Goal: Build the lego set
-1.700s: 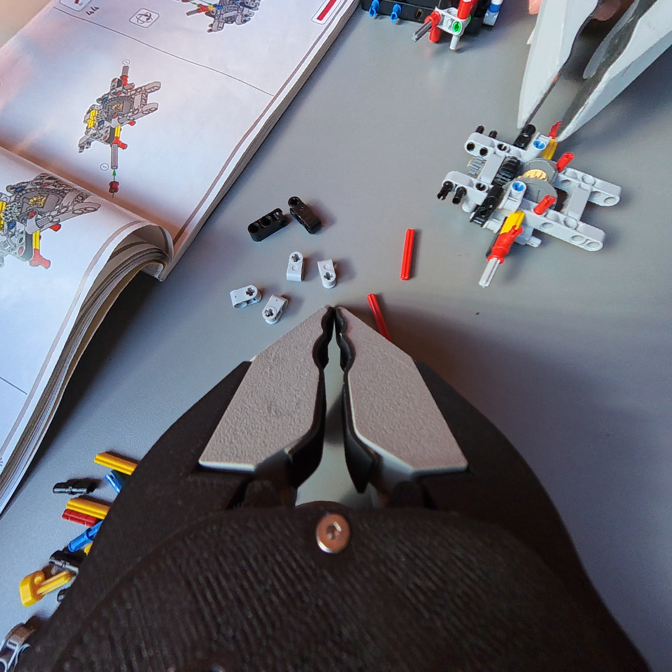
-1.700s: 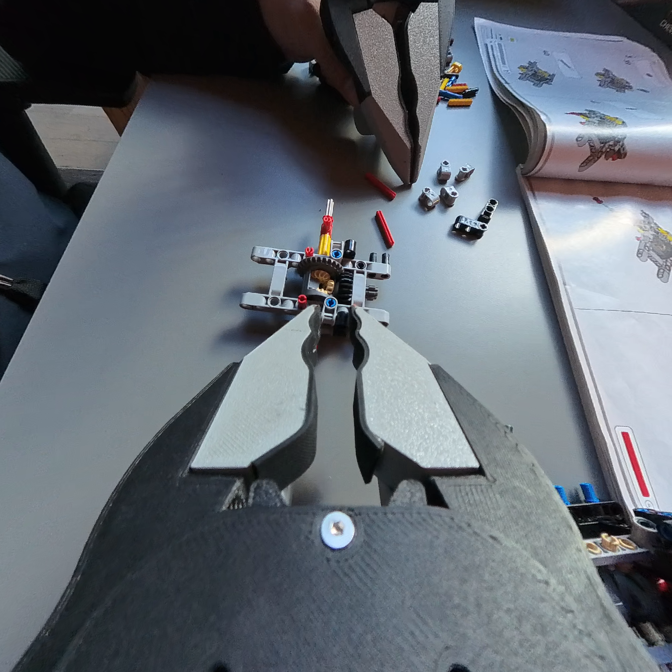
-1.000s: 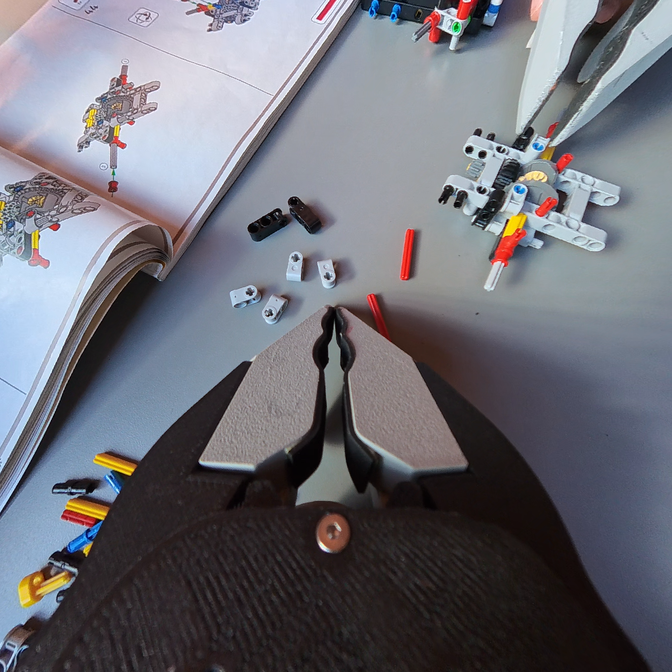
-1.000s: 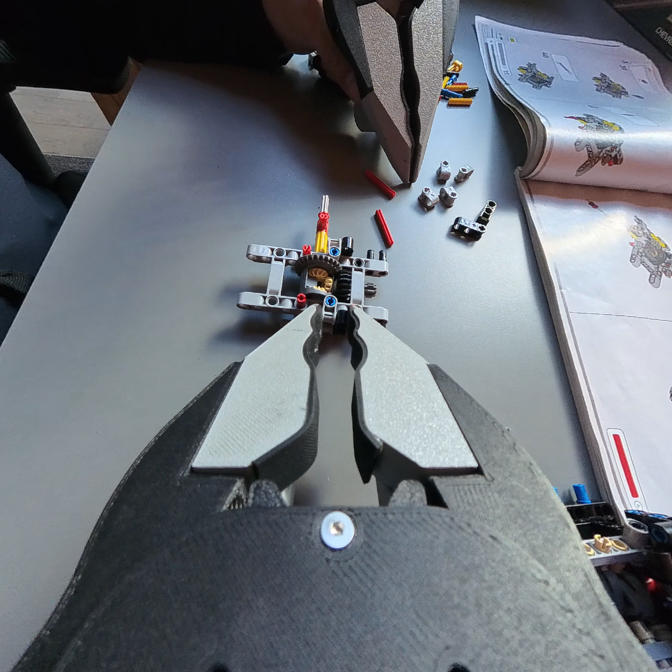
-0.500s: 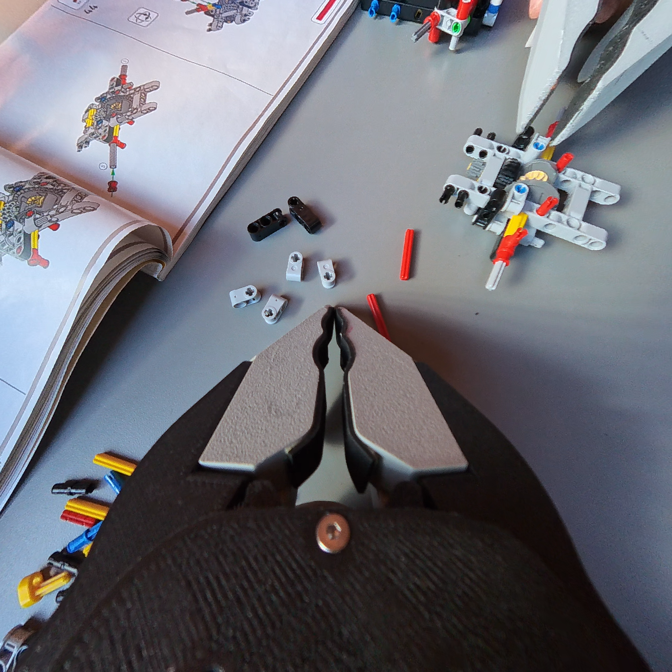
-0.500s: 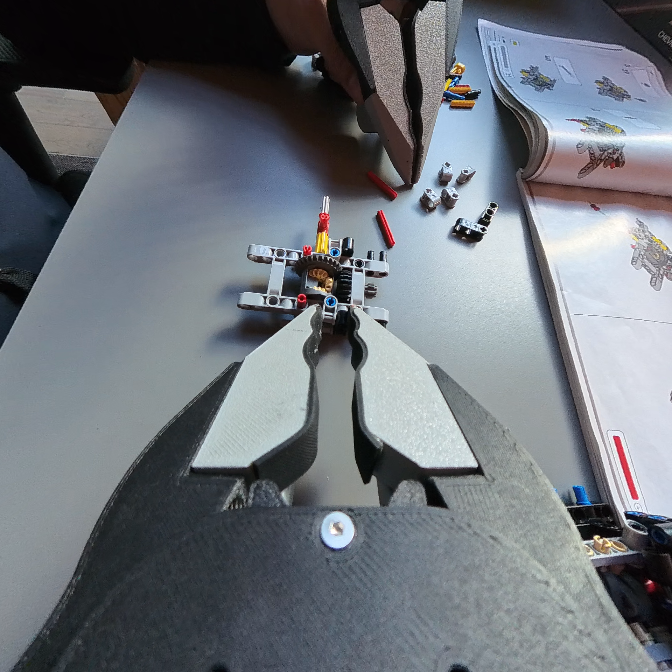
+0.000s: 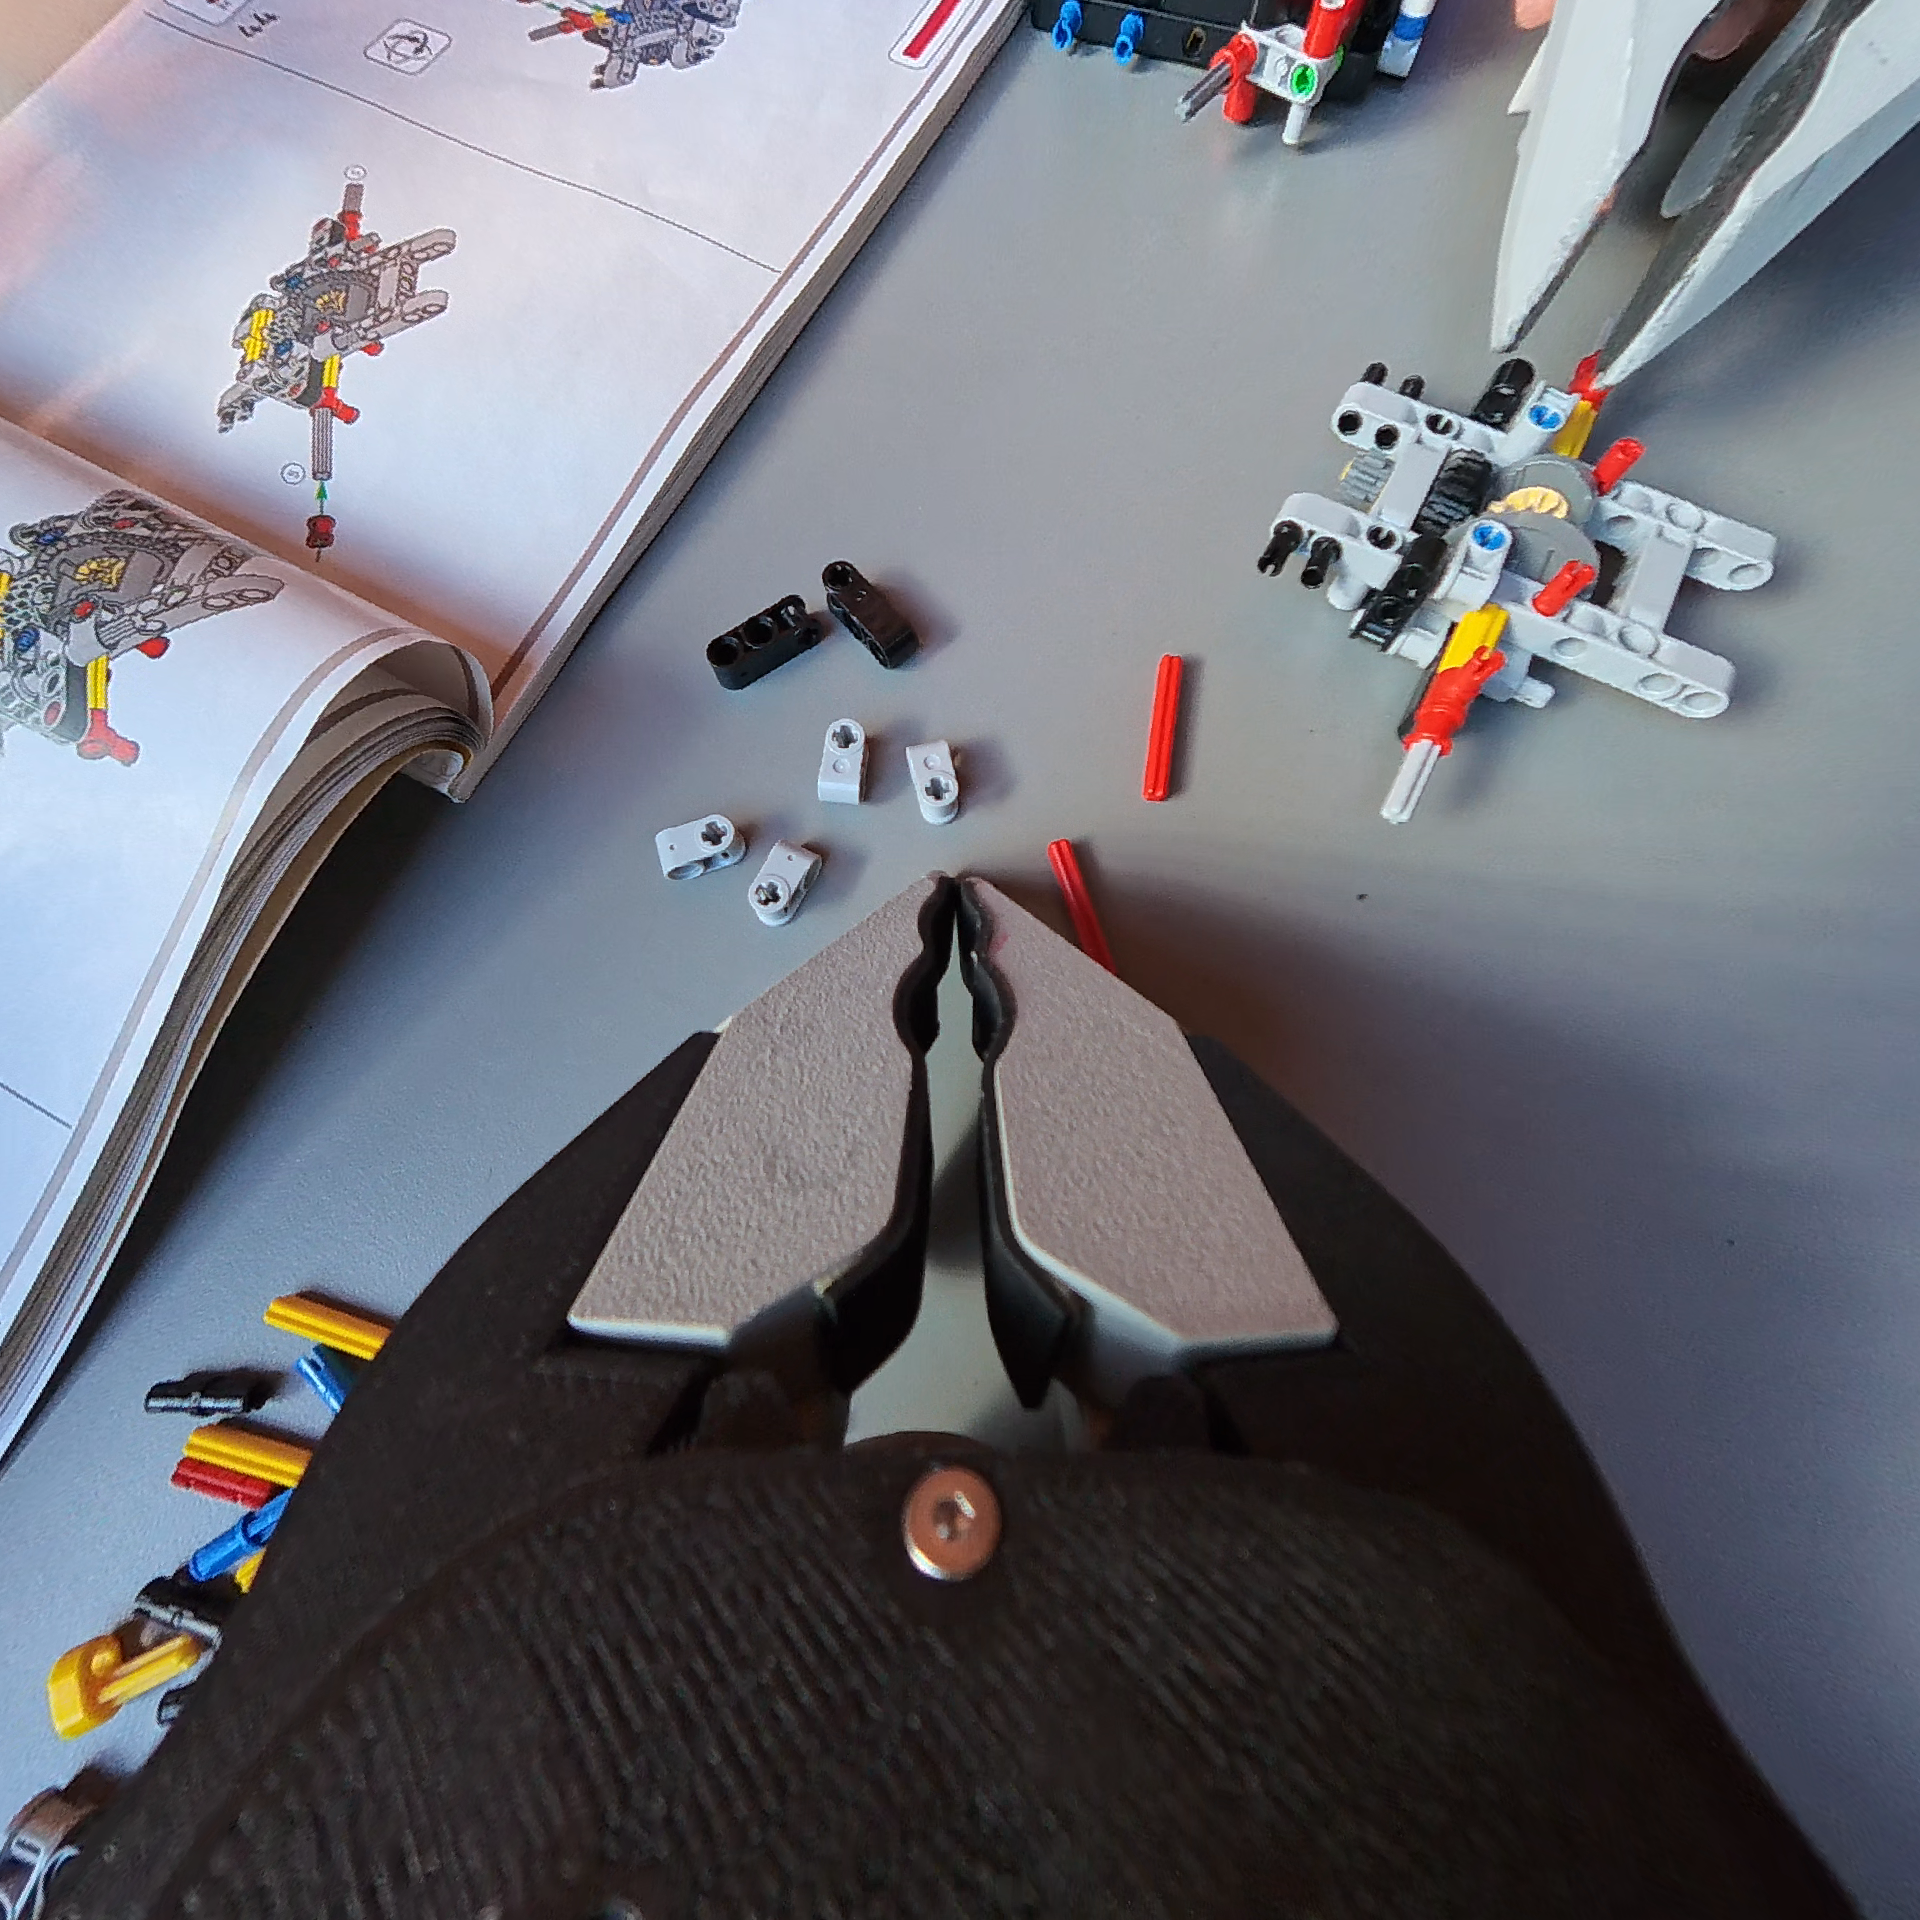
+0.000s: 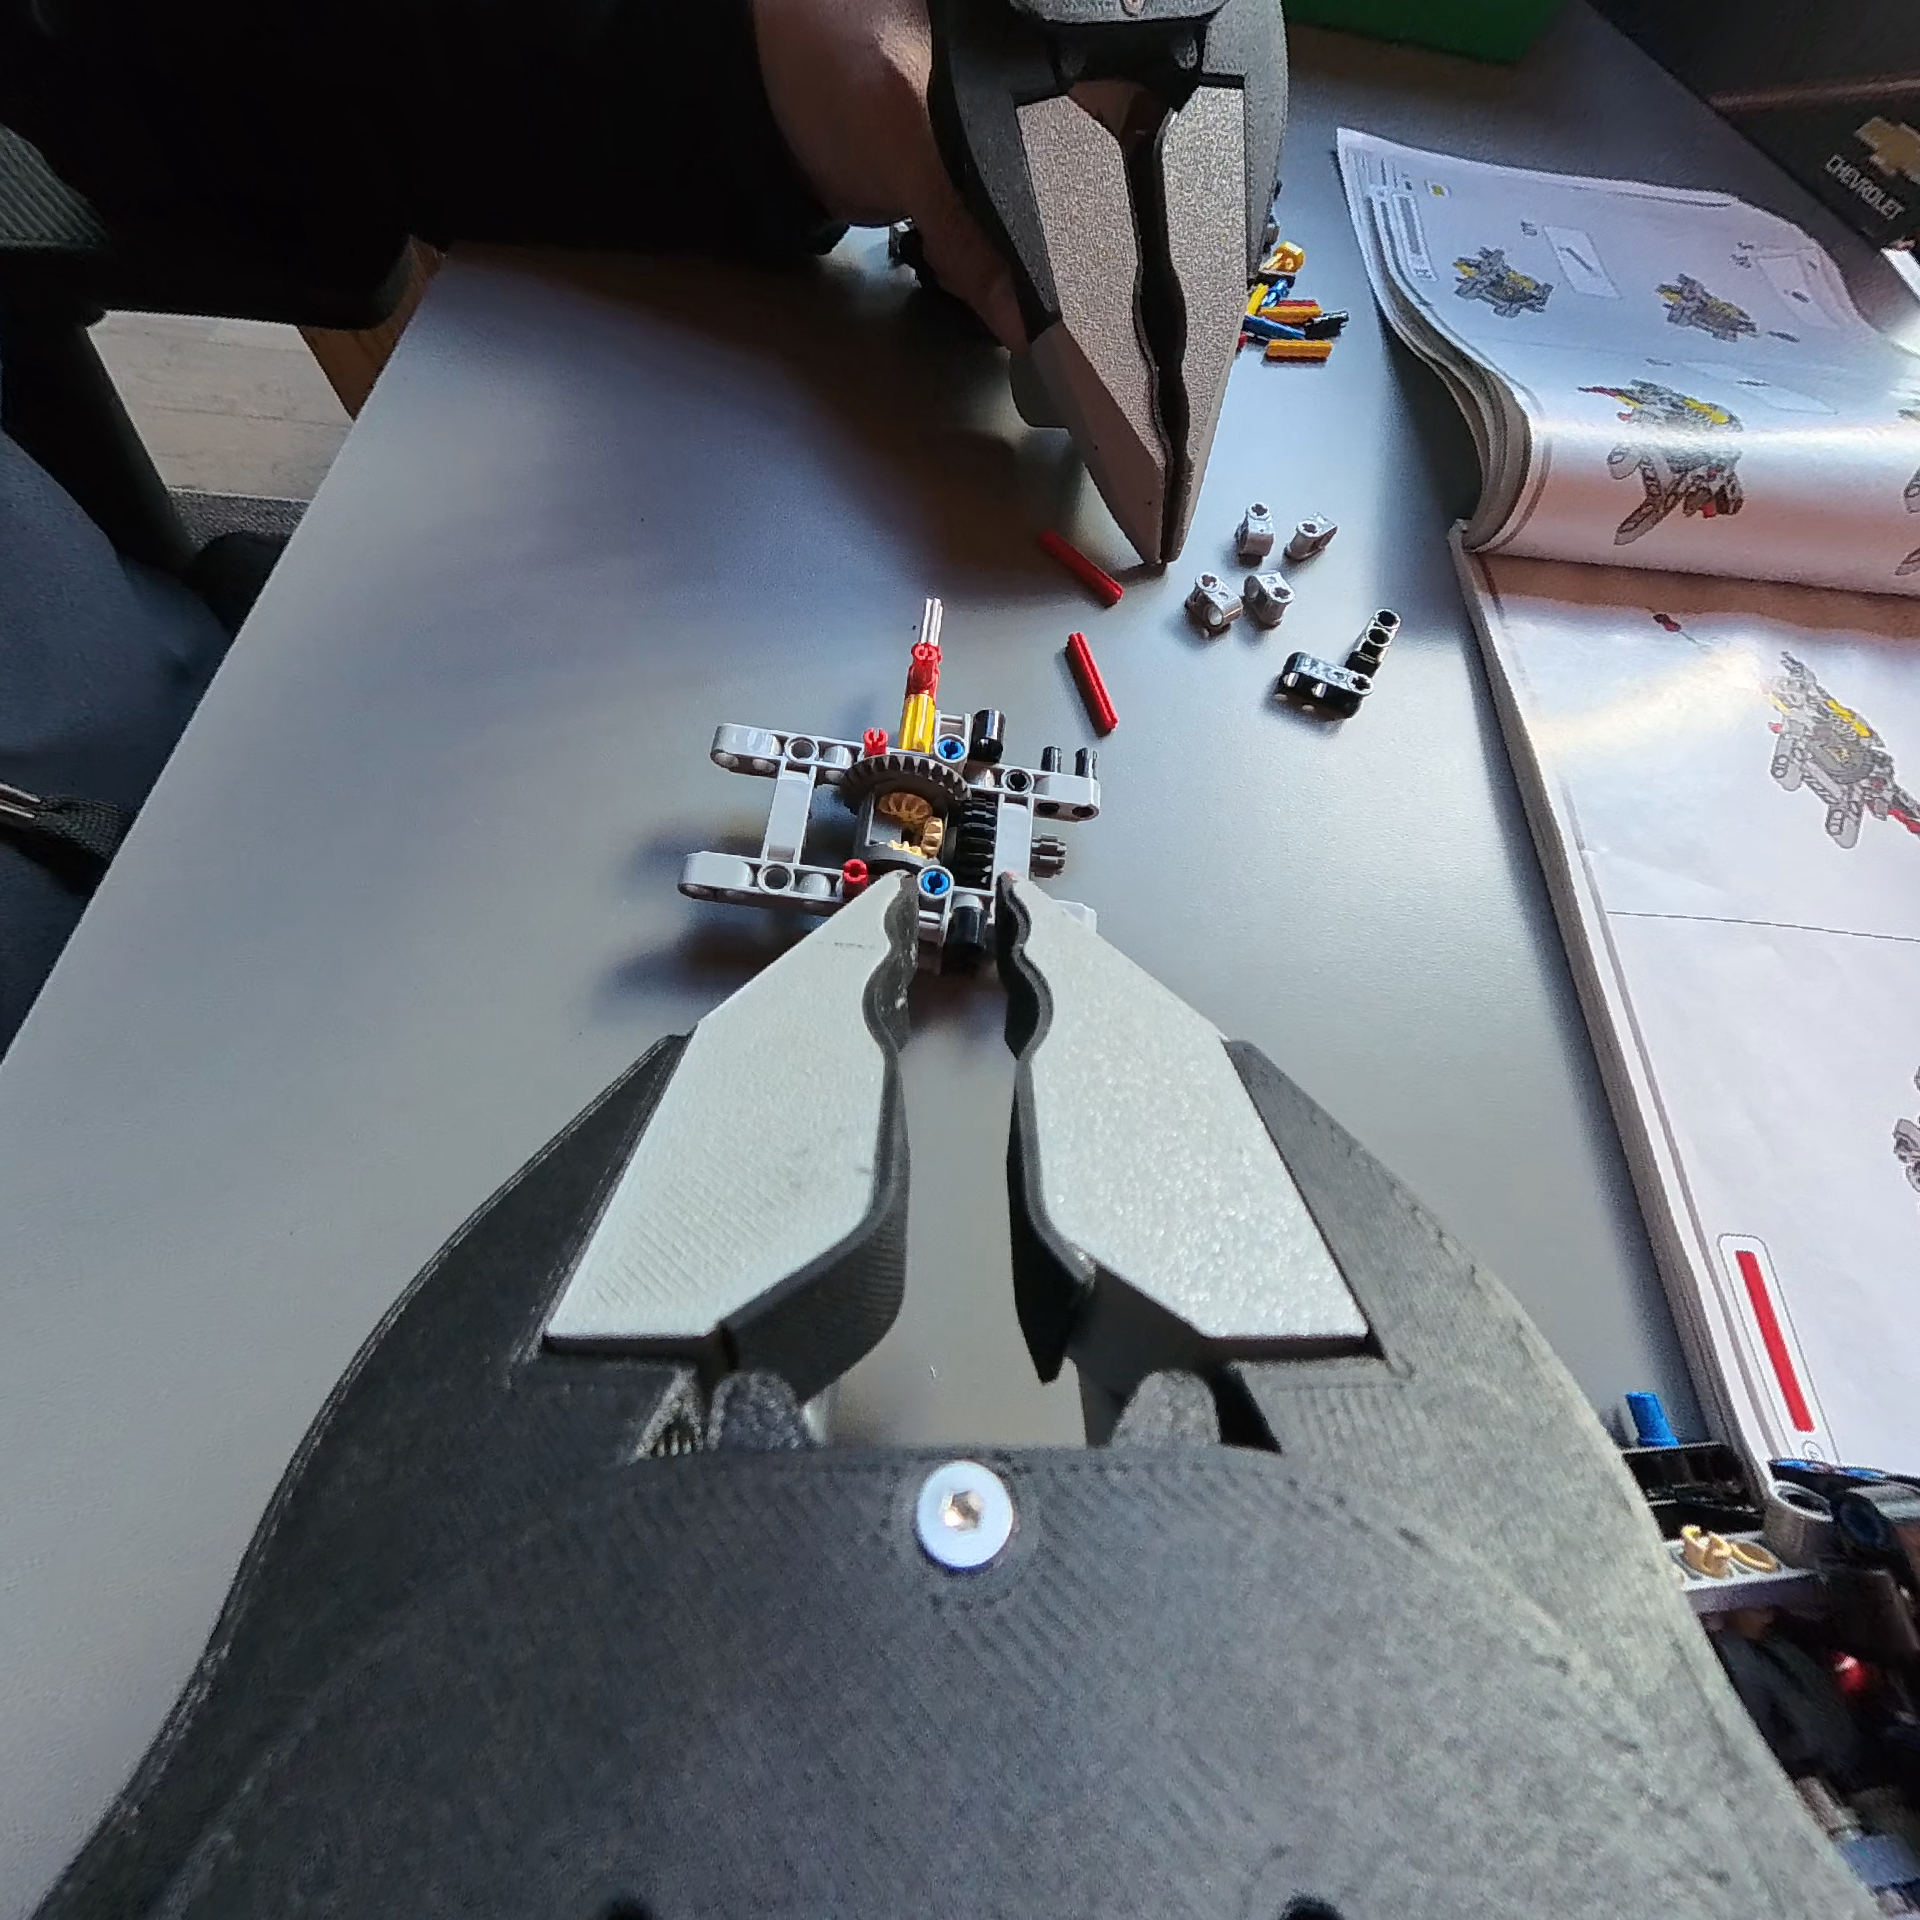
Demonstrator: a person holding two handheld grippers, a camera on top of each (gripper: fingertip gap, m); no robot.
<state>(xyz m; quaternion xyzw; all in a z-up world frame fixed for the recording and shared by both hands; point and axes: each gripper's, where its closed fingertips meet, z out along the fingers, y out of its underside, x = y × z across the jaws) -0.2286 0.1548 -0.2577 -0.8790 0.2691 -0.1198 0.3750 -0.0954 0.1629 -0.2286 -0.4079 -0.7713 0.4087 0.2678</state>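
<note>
Two tongs, right (image 8: pixel 956 899) clamping gear assembly (image 8: pixel 894 810), left (image 7: pixel 956 883) closed bare nearby

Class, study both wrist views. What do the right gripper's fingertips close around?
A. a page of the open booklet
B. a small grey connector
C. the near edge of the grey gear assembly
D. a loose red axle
C: the right gripper has its fingertips on either side of the near edge of the grey gear assembly; the other things lie apart.
</note>
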